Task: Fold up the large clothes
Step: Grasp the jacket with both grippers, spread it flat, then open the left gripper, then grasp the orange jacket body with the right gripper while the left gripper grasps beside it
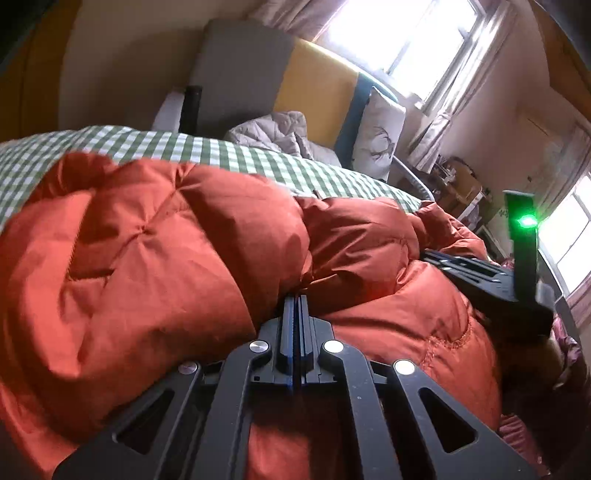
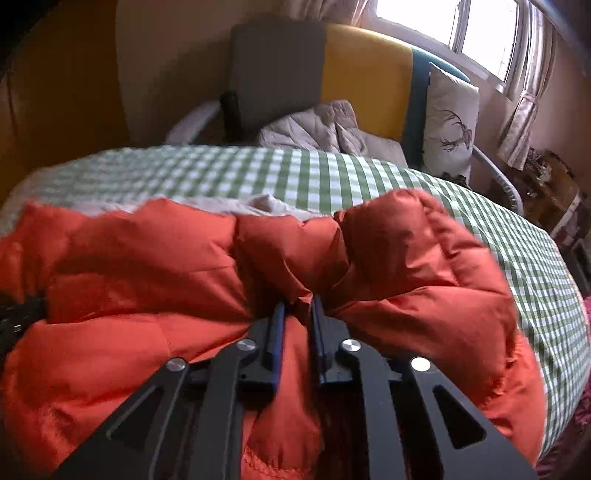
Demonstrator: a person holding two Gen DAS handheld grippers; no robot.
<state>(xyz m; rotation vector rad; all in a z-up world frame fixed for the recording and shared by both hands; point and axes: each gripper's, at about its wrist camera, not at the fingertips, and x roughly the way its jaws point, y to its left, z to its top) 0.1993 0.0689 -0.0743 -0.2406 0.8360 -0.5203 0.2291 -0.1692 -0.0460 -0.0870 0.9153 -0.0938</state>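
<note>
A puffy orange quilted jacket [image 1: 155,236] lies bunched on the green-and-white checked bed cover [image 1: 236,155]. My left gripper [image 1: 295,299] is shut, its fingers pressed together with their tips buried in a fold of the jacket. In the right wrist view the same jacket [image 2: 406,266] fills the lower frame. My right gripper [image 2: 298,308] pinches a thick fold of orange fabric between its two fingers. The right gripper's black body [image 1: 491,284] with a green light shows at the right of the left wrist view. A pale lining [image 2: 266,205] peeks out behind the jacket's far edge.
A grey quilted garment [image 2: 325,125] is heaped at the head of the bed against a grey, yellow and teal headboard [image 2: 365,62]. A white pillow with a deer print [image 2: 450,122] leans there. Bright windows [image 1: 402,33] and cluttered shelves [image 2: 550,184] stand to the right.
</note>
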